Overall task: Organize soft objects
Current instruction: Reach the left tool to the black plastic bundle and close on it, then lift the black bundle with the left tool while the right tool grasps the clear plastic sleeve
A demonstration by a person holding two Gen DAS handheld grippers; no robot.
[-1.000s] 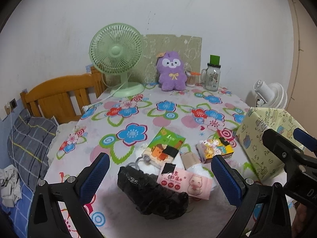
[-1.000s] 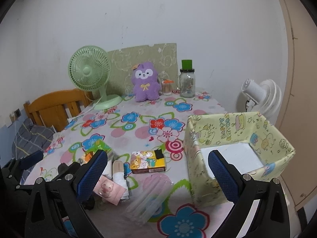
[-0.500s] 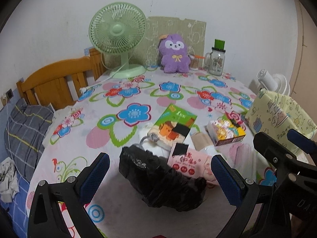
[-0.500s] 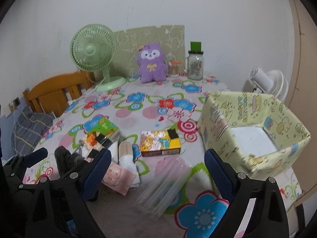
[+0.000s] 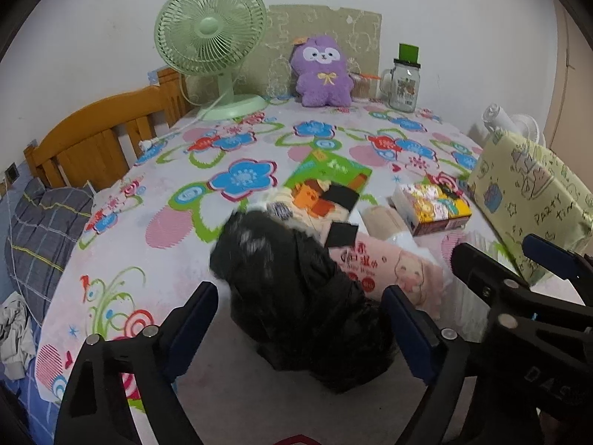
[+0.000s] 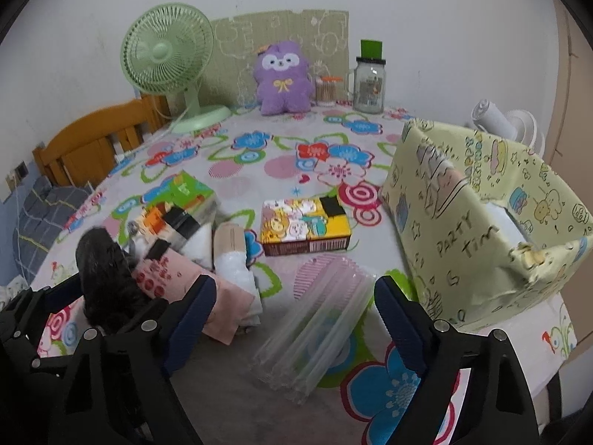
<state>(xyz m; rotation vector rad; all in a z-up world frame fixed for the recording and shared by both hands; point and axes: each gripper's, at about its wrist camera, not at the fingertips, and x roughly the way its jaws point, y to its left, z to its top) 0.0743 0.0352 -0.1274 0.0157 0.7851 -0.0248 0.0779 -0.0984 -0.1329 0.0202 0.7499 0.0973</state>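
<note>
At the back of the counter (image 6: 237, 178), a green fan (image 6: 168, 59) stands near the wall. A glass jar (image 6: 368, 83) with a green lid stands at the right, and just beside it a small container (image 6: 326, 91), maybe of cotton swabs. A wooden headboard (image 5: 100, 141) is at the left edge. A white fan (image 6: 507, 122) stands beyond the right edge. A grey checked cloth (image 5: 40, 233) lies lower left.

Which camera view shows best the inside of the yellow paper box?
The right wrist view: the yellow paper box opens toward it, so part of its white inside shows. The left wrist view shows only one outer wall of the box, at its right edge.
</note>
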